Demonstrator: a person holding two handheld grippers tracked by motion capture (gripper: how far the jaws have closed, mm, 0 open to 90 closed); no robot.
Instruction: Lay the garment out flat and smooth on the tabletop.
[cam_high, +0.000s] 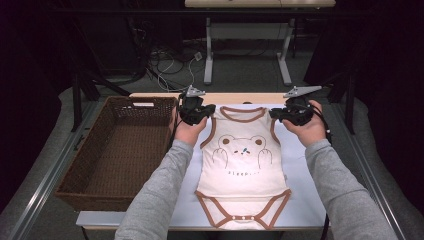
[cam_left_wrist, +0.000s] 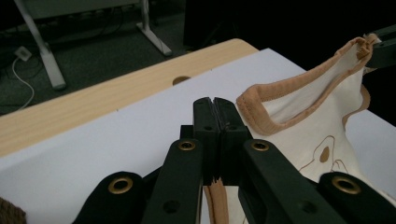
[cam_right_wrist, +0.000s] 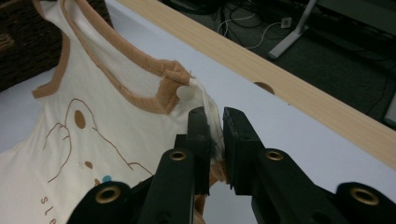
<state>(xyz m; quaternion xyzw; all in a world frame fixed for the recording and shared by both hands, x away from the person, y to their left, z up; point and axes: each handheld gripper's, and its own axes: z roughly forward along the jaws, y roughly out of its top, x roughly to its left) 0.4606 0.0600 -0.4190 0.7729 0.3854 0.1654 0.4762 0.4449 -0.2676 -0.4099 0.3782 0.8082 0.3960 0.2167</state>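
A cream baby bodysuit with brown trim and a bear print lies on the white table top, its top end lifted. My left gripper is shut on the garment's left shoulder, and in the left gripper view the jaws stand pressed together with brown trim hanging below them. My right gripper is shut on the other shoulder, where a fold of cream fabric sits pinched between the jaws near a white snap. The neckline stretches between the two grippers.
A dark wicker basket stands at the table's left, right beside the garment, and looks empty. A wooden strip with a round hole runs along the far edge. Beyond it are another table's white legs and cables on the floor.
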